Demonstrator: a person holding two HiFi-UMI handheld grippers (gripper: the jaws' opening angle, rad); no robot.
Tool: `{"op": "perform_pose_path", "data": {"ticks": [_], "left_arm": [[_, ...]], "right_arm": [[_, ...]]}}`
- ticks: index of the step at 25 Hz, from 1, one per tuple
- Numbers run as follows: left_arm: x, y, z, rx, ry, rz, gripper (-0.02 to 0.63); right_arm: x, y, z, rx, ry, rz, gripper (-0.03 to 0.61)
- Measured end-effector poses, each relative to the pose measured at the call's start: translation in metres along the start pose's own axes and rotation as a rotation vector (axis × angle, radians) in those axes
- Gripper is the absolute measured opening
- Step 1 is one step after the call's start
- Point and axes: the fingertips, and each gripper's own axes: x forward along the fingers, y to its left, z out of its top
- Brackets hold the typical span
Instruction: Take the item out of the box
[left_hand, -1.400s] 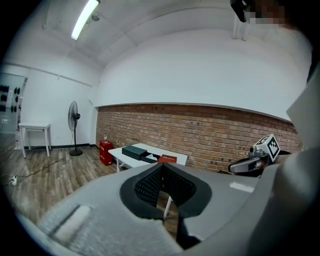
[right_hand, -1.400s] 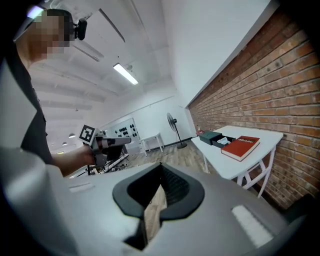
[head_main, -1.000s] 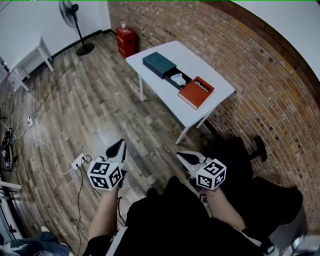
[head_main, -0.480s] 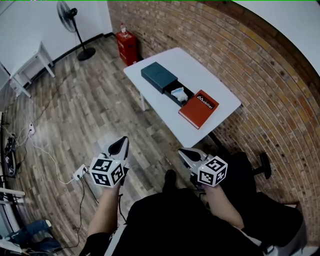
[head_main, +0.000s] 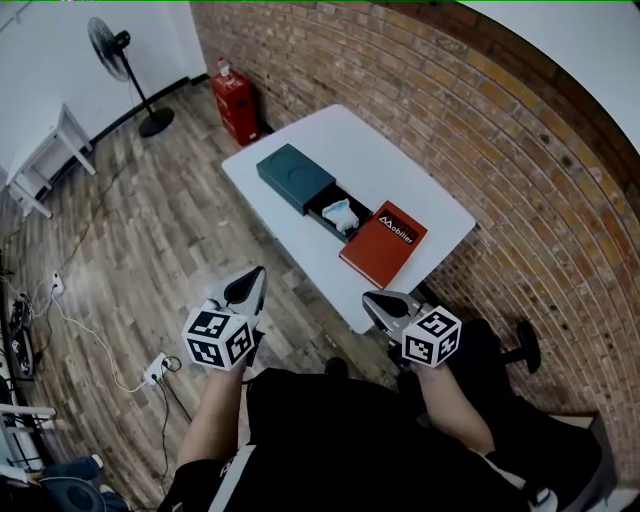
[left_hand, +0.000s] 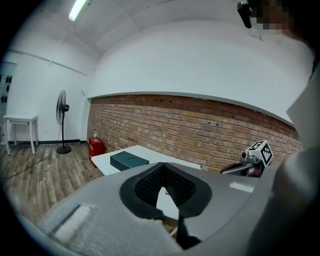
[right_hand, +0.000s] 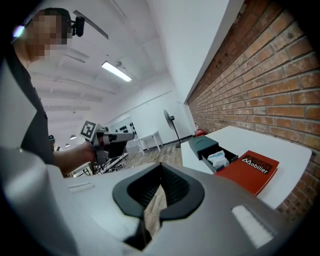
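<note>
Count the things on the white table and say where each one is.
3: a dark teal box farthest away; a white crumpled item in its pulled-out black drawer; a flat red book-like slab beside that drawer, nearest. More may hide inside the box.

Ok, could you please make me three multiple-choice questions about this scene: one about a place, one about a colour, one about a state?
1. Where does the red book lie?
A. on the floor
B. on the white table
C. on a chair

2. What colour is the box?
A. dark green
B. yellow
C. white

3. How is the box's drawer?
A. pushed shut
B. pulled out, with a pale item inside
C. pulled out, empty

Answers: B, as the book rests on the tabletop beside the drawer; A, as the box's top shows dark green; B, as the drawer stands out with something pale in it.
</note>
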Motion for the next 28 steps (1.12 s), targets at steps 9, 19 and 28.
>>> {"op": "perform_pose_path", "data": {"ticks": [9,19,28], "left_arm": [[0.035,0.045,0.012,-0.039,0.025,-0.052,0.005],[0.044,0.118,0.007,-0.032,0.078,-0.086,0.005],[0.097,0.120,0.000,-0.065,0.118,-0.146,0.005]], "right_arm": [[0.051,-0.022,0.012,0.017,0.027,-0.062,-0.002],[0.138,-0.016,0.033,0.016,0.047,-0.089,-0.002],[0.143,-0.074,0.010,-0.118,0.243,-0.197,-0.002]]}}
